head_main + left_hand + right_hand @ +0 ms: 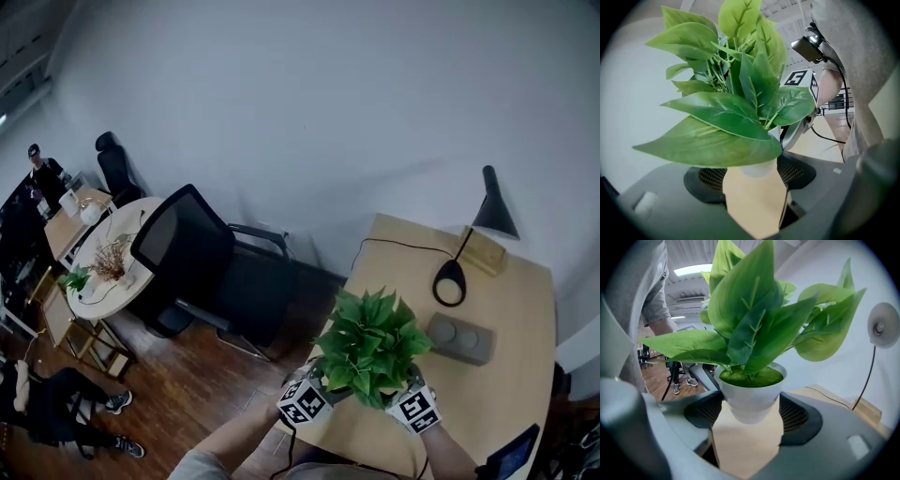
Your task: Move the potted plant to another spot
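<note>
The potted plant has broad green leaves and a small white pot. It hangs above the near edge of the wooden table, held from both sides. My left gripper grips the pot from the left and my right gripper from the right; leaves hide the fingertips in the head view. In the left gripper view the white pot sits between the dark pads of my left gripper, under the leaves. In the right gripper view the pot is wedged between the pads of my right gripper, clear of the tabletop.
A black desk lamp with its cable, a wooden block and a grey box stand on the table behind the plant. A dark tablet lies at the near right. A black office chair stands to the left on the wood floor.
</note>
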